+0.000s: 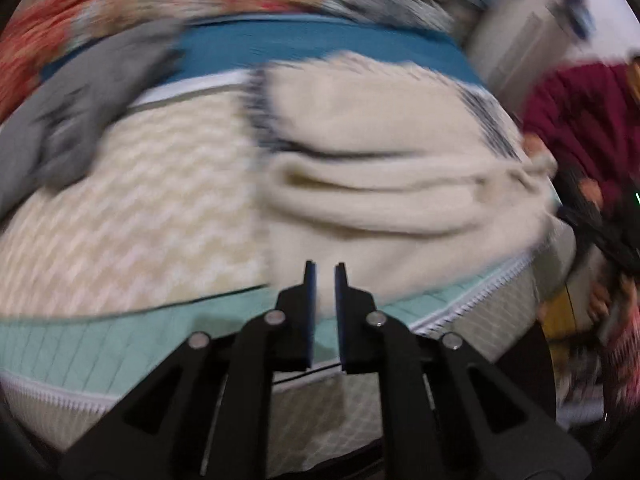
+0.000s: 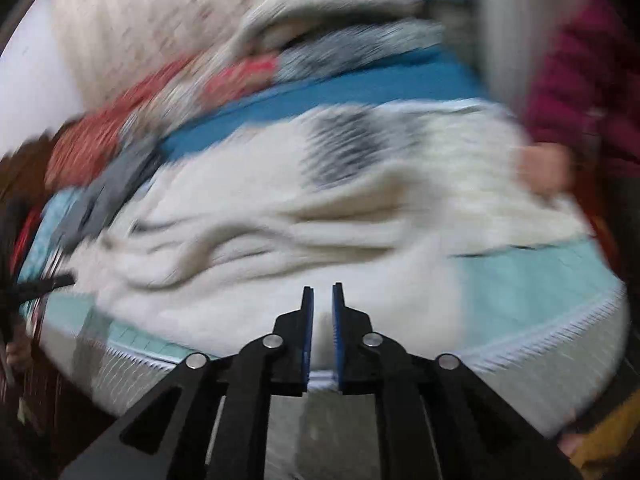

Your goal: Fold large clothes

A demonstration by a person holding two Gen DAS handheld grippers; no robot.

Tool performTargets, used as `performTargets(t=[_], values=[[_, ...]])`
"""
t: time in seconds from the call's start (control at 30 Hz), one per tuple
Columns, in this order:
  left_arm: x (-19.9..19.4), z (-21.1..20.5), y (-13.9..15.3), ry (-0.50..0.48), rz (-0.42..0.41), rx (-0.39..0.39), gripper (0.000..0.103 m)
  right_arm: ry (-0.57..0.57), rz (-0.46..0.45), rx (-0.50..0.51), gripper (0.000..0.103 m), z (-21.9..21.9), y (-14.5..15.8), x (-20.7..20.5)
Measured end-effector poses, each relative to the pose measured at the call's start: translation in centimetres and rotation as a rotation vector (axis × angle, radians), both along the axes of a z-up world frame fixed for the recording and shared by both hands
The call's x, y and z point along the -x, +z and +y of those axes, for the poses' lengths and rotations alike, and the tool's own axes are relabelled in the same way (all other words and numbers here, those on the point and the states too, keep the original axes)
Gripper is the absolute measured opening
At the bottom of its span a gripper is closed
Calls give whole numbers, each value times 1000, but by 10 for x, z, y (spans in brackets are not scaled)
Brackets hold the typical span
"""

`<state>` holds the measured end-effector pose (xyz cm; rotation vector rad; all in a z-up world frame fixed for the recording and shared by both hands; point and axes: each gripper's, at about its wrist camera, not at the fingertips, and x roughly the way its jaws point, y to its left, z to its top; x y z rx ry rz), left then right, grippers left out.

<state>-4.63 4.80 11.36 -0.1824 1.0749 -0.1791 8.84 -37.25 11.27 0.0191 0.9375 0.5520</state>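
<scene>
While both views smear with blur, I see my left gripper point(image 1: 324, 268) nearly closed and empty, over the near mattress point(image 1: 120, 348) edge. The cream sweater point(image 1: 380, 168) lies mid-bed, rumpled, maybe partly folded, so most folding looks left. A grey garment point(image 1: 68, 128) waits far left. My right gripper point(image 2: 322, 290) is closed, gripping nothing.

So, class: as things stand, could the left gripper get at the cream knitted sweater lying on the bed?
Probably yes. The left gripper, shut and empty, points at the near edge of the cream knitted sweater, and nothing lies between them. The grey garment sits off to the side. Blur makes contact hard to judge.
</scene>
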Motion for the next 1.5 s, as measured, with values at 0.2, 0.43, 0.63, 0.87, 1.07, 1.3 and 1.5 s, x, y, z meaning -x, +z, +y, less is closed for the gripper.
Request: performTargets(t=[0.2, 0.43, 0.63, 0.87, 1.07, 1.3, 1.5], values=[[-86, -25, -34, -45, -1, 12, 8, 95, 114, -132, 0, 88, -25, -76], [-113, 37, -32, 155, 16, 137, 8, 12, 181, -290, 2, 67, -17, -118], [-42, 60, -23, 224, -40, 85, 43, -170, -146, -166, 69, -20, 33, -27], [-23, 32, -48, 143, 48, 110, 14, -259, 80, -94, 0, -73, -19, -27], [-14, 50, -39, 176, 206, 132, 3, -372, 55, -174, 0, -103, 1, 12], [-8, 28, -52, 109, 223, -119, 10, -382, 111, -25, 4, -87, -36, 10], [-3, 48, 4, 153, 4, -89, 10, -354, -171, -73, 46, -86, 28, 23]])
